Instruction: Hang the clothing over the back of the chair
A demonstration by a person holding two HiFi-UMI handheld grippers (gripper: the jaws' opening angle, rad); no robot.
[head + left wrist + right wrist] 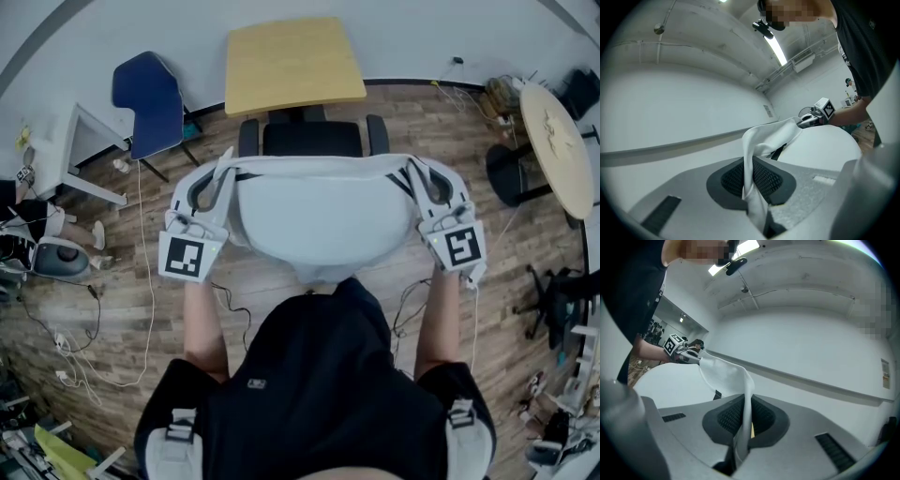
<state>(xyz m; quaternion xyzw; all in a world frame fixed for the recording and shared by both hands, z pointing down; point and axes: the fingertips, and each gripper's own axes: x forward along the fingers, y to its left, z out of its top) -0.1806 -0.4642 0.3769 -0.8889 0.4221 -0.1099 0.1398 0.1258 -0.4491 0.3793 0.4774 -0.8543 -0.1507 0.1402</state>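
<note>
Spanning left gripper [223, 172] and right gripper [412, 171], white garment [323, 216], pinched in both

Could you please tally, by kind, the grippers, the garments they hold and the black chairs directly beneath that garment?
Grippers: 2, the left gripper and the right gripper, each clamped on the cloth
White garment: 1
Black chair: 1
Total: 4
</note>
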